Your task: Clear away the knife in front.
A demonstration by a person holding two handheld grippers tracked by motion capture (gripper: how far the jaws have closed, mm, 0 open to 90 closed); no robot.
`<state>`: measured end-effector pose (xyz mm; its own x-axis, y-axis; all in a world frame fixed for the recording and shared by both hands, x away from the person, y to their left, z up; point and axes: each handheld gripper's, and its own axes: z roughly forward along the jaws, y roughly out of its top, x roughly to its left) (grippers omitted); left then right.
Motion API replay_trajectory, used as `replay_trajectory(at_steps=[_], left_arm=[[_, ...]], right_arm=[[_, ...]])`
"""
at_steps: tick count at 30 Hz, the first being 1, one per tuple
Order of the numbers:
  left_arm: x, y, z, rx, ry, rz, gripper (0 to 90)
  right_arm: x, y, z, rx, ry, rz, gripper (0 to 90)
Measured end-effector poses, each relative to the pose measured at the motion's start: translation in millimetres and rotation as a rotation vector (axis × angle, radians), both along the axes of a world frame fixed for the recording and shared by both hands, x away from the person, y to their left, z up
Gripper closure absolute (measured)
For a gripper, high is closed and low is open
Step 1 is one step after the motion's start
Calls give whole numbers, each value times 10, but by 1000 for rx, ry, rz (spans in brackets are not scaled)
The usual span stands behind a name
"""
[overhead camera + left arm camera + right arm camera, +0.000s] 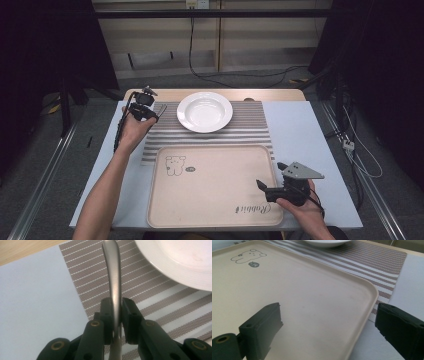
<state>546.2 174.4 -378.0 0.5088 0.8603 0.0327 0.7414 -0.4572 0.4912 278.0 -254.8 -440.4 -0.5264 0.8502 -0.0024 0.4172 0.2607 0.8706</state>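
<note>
high view: a table covered by a pale blue-grey sheet (305, 130) carries a brown-and-white striped woven placemat (250, 131) at the far middle, and a round white ceramic plate with a deep well (205, 111) sits on the mat's far part. a large beige rectangular plastic tray with rounded corners (215, 187) lies nearer the person, its far edge overlapping the mat; a small bear drawing (175, 165) is printed near its far-left corner and the word "rabbit" near its near-right corner.

the left gripper (150, 111) is held at the far-left of the table, just beside the mat's left edge and left of the plate. in the left gripper view its two black jaws are pressed together on the slim silver metal handle of a piece of cutlery (113, 280), which runs up between them and out over the striped mat (150, 297), with the plate's rim (175, 270) at the upper right. which kind of utensil it is cannot be told, since the working end is hidden. in the high view the handle (161, 110) shows as a thin dark sliver over the mat's left edge.

the right gripper (267, 182) rests low at the tray's right edge, held by the right hand (302, 207). in the right gripper view its jaws stand wide apart with nothing between them, one over the tray's surface (312, 310), the other over the blue-grey sheet beyond the tray's rim.
</note>
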Motion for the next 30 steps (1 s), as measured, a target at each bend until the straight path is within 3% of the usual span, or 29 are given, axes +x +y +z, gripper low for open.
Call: replay_trajectory(at_steps=[15, 30], left_arm=[[-336, -42, 172, 5, -54, -65, 798], [-684, -165, 141, 6, -73, -111, 799]], right_arm=[[7, 3, 7, -14, -2, -11, 70], [4, -11, 13, -8, -9, -14, 70]])
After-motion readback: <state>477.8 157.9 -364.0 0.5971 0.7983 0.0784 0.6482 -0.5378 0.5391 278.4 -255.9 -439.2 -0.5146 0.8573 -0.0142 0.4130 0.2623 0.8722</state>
